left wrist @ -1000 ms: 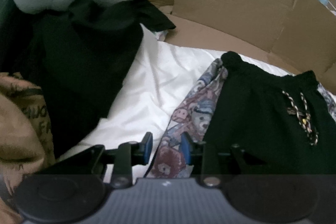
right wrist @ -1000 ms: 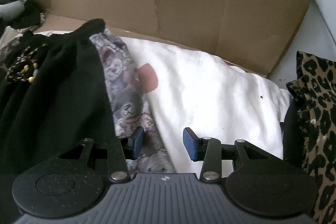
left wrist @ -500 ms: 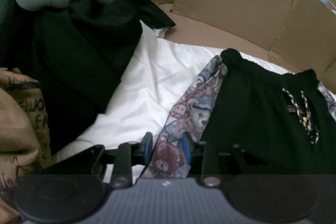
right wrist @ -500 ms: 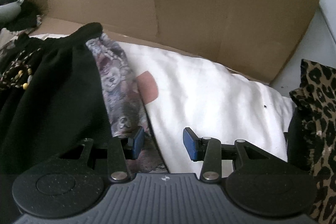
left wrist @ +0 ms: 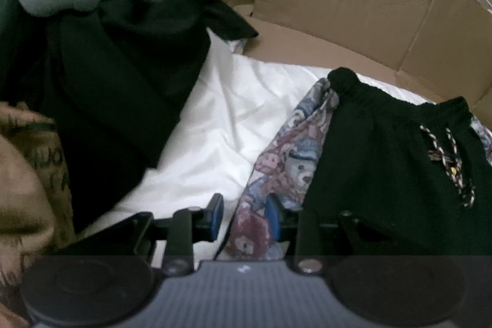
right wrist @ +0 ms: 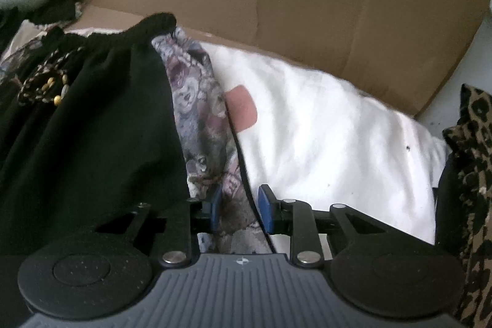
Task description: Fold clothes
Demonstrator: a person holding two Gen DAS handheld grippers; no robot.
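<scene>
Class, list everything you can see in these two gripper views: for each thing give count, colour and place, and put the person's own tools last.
Bear-print cloth: one, blue and maroon, on the white sheet under the black garment.
Black garment: one, drawstring waistband, on the bear-print cloth.
White sheet: one, beneath everything.
Cardboard: brown walls behind.
Clothes pile: black, grey, tan, far left.
Leopard-print cloth: one, far right.
Left gripper: fingers astride the bear-print edge.
Right gripper: fingers closing over the bear-print cloth's other edge.
</scene>
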